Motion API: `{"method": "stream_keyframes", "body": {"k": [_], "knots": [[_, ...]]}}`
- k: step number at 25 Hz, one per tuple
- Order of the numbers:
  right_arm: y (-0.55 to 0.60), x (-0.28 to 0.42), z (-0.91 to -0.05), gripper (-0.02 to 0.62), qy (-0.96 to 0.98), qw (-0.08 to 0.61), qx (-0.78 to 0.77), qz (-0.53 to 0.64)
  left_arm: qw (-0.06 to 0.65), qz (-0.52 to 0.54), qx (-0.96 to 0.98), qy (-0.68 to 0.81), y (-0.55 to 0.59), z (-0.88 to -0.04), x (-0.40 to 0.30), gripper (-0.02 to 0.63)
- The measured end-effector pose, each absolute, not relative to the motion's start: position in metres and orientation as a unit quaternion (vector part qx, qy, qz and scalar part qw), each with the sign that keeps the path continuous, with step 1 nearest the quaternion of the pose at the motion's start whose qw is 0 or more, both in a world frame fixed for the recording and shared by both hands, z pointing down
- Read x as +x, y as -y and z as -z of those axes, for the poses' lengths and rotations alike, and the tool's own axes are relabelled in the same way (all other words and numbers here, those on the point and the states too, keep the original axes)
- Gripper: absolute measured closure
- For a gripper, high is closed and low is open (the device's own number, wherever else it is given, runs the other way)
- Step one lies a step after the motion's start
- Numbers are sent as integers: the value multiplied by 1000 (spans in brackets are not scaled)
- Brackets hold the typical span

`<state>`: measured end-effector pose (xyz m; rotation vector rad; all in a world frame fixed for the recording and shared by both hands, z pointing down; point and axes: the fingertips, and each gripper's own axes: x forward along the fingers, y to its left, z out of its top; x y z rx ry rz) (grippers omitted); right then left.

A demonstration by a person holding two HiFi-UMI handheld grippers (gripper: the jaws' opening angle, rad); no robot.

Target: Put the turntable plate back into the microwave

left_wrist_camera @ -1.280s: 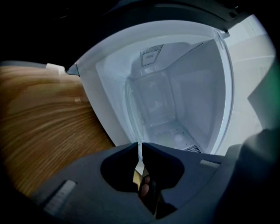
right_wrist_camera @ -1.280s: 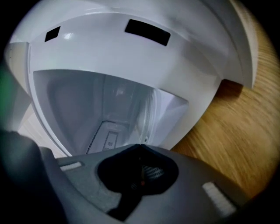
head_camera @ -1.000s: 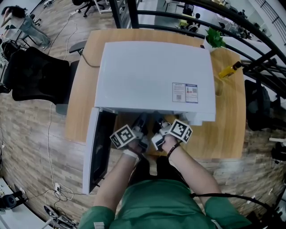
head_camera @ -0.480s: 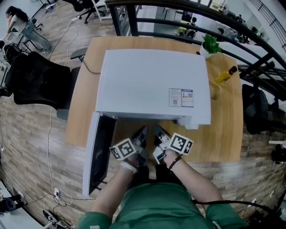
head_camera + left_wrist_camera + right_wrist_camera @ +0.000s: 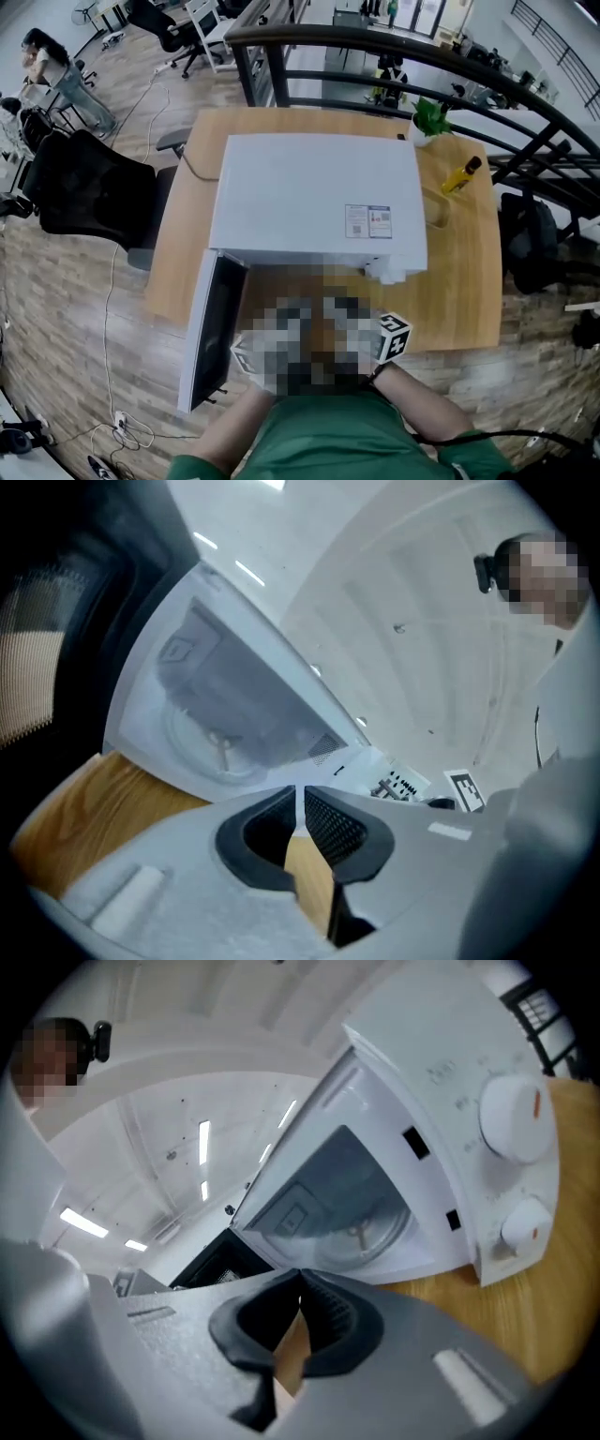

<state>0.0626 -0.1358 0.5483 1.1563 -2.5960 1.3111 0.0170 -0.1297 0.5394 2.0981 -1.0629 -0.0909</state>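
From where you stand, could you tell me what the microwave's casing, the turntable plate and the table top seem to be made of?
Microwave casing: likely white painted sheet metal, smooth matte, flat panels with crisp edges.
Turntable plate: probably clear glass; the hub shows through it.
Table top: wood or wood-look laminate, warm with visible grain.

Left tongs: jaws together, nothing between them, body tilted. Right tongs: jaws together, empty, tilted the opposite way. Forearms: extended forward, side by side.
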Motion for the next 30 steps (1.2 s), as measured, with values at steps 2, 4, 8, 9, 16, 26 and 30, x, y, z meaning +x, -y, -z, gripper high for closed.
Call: {"method": "stream_keyframes", "body": {"k": [2, 4, 8, 9, 16, 26, 30], "knots": [[132, 61, -538, 592, 837, 21, 373, -400, 367, 30, 829, 421, 127, -526, 18, 569], [128, 62, -529, 592, 840, 25, 378, -389, 352, 25, 832, 428, 124, -514, 17, 569], [124, 61, -502, 592, 853, 22, 381, -356, 315, 18, 840, 440, 120, -489, 16, 571], [123, 60, -495, 592, 858, 20, 381, -345, 306, 15, 843, 443, 119, -484, 15, 571], [122, 61, -447, 592, 878, 7, 390, -277, 277, 23, 842, 462, 113, -452, 9, 571], [111, 45, -409, 592, 895, -7, 386, -224, 223, 36, 852, 473, 108, -413, 11, 574], [108, 51, -401, 592, 894, -7, 400, -200, 210, 37, 847, 488, 106, -409, 1, 574]]}}
